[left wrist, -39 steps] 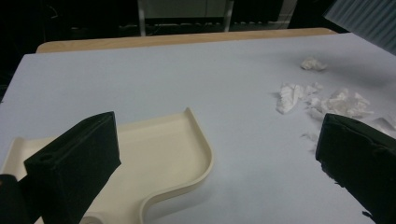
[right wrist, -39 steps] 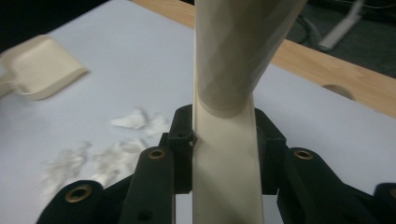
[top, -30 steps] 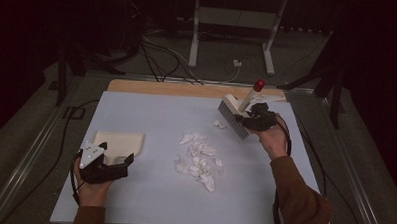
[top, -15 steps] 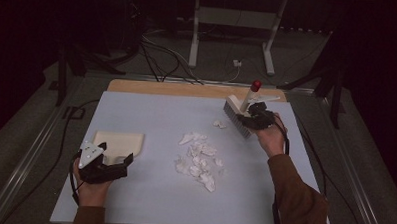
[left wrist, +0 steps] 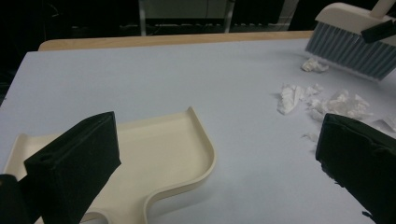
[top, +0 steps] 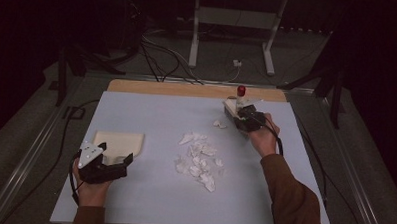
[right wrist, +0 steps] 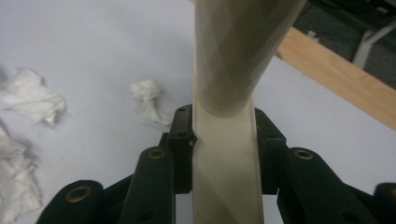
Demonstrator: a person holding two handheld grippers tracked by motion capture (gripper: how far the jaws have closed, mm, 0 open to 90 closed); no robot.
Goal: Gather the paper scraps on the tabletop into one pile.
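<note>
No writing is legible on anything. The cream dustpan (left wrist: pixel 140 149) lies empty at the counter's (top: pixel 151 115) near left, between the left gripper's (top: pixel 116 159) wide-open jaws. The right gripper (top: pixel 244 116) clamps the brush (left wrist: pixel 348 44) handle at the far right, bristles beside a stray scrap (top: pixel 218 124). Paper scraps (top: pixel 200 159) are heaped mid-counter, with open surface around.
</note>
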